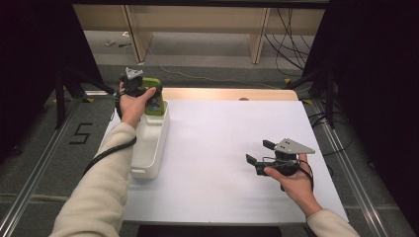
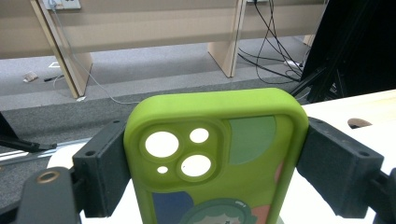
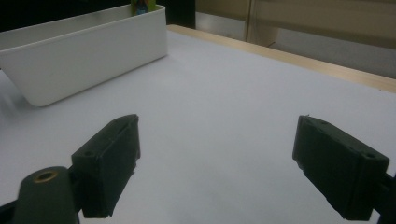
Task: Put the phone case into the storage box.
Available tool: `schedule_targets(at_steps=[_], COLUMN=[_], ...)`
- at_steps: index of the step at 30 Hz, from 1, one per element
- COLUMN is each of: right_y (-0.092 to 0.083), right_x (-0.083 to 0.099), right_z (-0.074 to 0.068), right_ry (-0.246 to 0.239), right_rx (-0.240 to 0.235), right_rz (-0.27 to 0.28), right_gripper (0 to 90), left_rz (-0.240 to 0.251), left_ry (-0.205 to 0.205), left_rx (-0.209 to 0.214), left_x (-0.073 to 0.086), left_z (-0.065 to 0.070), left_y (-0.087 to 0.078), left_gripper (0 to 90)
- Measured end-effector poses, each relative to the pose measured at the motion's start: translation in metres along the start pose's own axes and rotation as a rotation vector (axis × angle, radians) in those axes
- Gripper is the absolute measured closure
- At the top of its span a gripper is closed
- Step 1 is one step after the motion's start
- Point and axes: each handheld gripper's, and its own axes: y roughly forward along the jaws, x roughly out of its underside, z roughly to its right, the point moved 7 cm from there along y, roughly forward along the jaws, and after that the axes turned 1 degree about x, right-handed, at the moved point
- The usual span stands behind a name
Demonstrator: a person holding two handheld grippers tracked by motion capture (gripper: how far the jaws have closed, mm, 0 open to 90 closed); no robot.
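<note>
**Mia:** White table (image 1: pixel 222 148), grey floor behind it. Where is the green phone case (image 2: pixel 215 158)?

**Tom:** It is squeezed between the two jaws of the left gripper (image 1: pixel 143 89), over the far end of the white bin (image 1: pixel 153 148). The case stands up tall, camera holes at the top.

**Mia:** Is anything in the bin?

**Tom:** The part that shows looks bare; the arm hides some of it.

**Mia:** And the right gripper (image 1: pixel 259 152)?

**Tom:** Its jaws are wide apart and hold nothing. It hovers over the bare table, well away from the bin.
</note>
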Motion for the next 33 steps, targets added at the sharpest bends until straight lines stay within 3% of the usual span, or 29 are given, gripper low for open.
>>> schedule_targets(at_steps=[33], right_y=[0.0], right_x=[-0.0001], right_z=[0.0001], right_ry=[0.001], right_rx=[-0.001], right_rz=[0.002], right_gripper=[16.0], left_rz=[-0.022], left_ry=[-0.008], left_rx=[-0.004], left_x=[0.0078], left_z=[-0.0011], left_y=[0.0068], left_gripper=[16.0])
